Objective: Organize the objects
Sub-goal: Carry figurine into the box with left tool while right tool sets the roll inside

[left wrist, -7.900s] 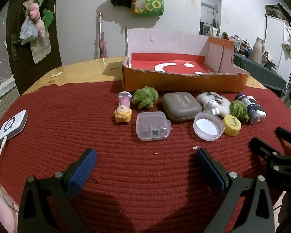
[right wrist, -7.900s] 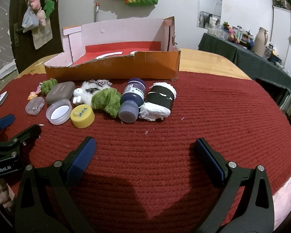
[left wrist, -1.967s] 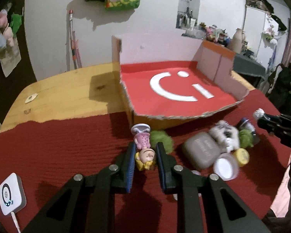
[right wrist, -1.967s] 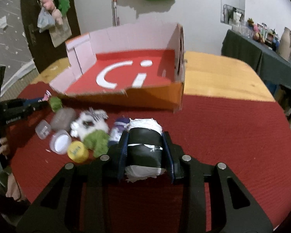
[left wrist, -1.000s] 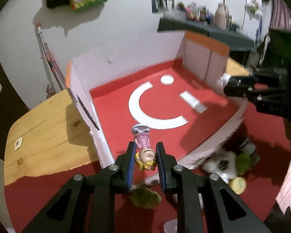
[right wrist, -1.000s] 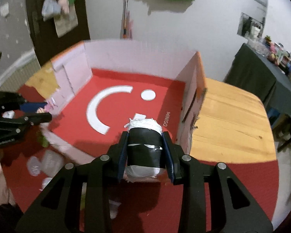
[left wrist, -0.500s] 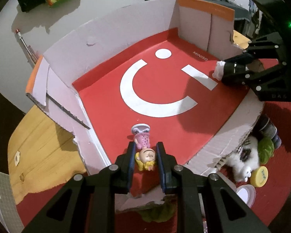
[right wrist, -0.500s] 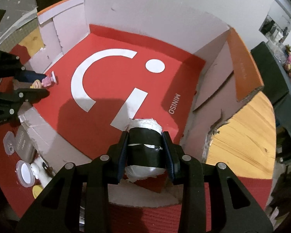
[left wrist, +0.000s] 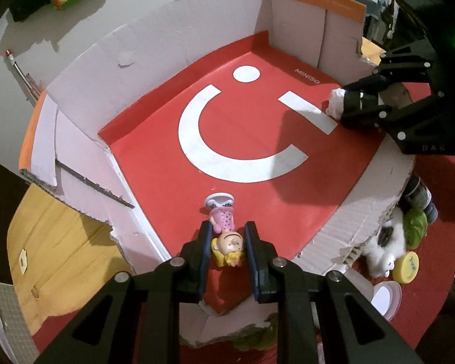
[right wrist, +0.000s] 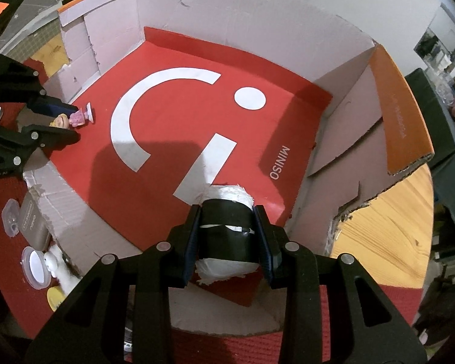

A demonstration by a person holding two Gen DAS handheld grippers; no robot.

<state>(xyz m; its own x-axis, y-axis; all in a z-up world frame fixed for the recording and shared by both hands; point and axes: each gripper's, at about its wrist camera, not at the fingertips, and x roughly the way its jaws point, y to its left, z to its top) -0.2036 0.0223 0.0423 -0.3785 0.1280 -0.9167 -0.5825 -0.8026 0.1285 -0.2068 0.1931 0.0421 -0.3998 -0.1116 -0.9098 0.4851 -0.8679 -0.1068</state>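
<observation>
My left gripper [left wrist: 227,233] is shut on a small doll figure [left wrist: 224,230] with a pink dress and yellow base, held over the near left corner of the cardboard box [left wrist: 154,60] with its red floor and white smile mark. My right gripper [right wrist: 227,221] is shut on a black-wrapped white roll [right wrist: 226,227], low over the box floor near the right wall. In the left wrist view the right gripper [left wrist: 339,106] and the roll [left wrist: 336,104] appear at the box's right side. In the right wrist view the left gripper [right wrist: 72,121] with the doll [right wrist: 75,119] shows at the left.
Outside the box's torn front wall, on the red mat [left wrist: 433,242], lie a white plush [left wrist: 382,248], a green fuzzy ball [left wrist: 415,227], a yellow lid [left wrist: 406,270], a clear round lid [right wrist: 35,265], a grey case [right wrist: 30,224] and a clear small box [right wrist: 10,217]. Wooden tabletop [right wrist: 388,227] flanks the box.
Both grippers have sunk lower into the box with their loads over the last second, and each view has tilted more steeply down onto the red floor. Little has shifted in the last half second.
</observation>
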